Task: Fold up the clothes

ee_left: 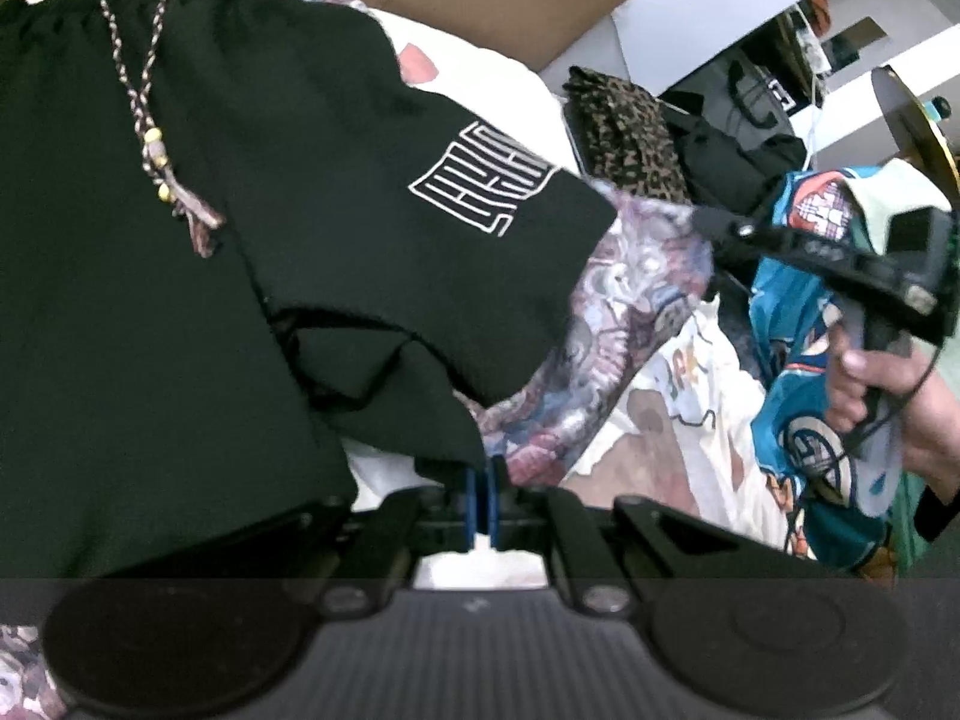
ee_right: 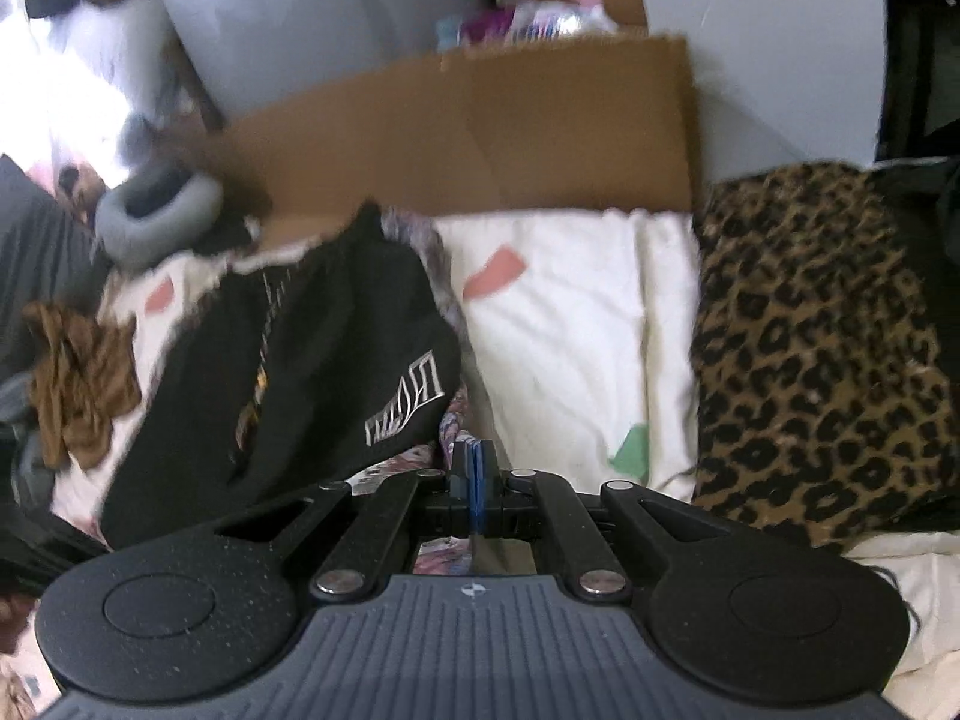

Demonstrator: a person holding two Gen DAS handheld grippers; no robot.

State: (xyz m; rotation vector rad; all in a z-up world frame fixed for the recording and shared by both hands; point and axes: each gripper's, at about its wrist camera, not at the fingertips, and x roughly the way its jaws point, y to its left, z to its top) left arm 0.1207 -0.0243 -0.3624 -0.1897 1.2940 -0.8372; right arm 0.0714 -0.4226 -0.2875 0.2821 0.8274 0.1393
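Left claw (ee_left: 480, 480) clamped on hem of black drawstring shorts with white logo (ee_left: 300, 192); right claw (ee_right: 474, 462) together, empty. Best lifting evenly, keeping hem taut.

Left tongs (ee_left: 482, 501) angled downward, blue pads pressed near together, pinching a dark cloth edge. Right tongs (ee_right: 474, 474) tipped downward, pads fully together, nothing between. Right hand (ee_left: 882, 396) wrapped around its handle.

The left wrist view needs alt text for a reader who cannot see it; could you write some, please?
The left gripper pinches the hem of black shorts with a white logo, lifted over patterned bedding. At right, a hand holds the right gripper, shut and empty.
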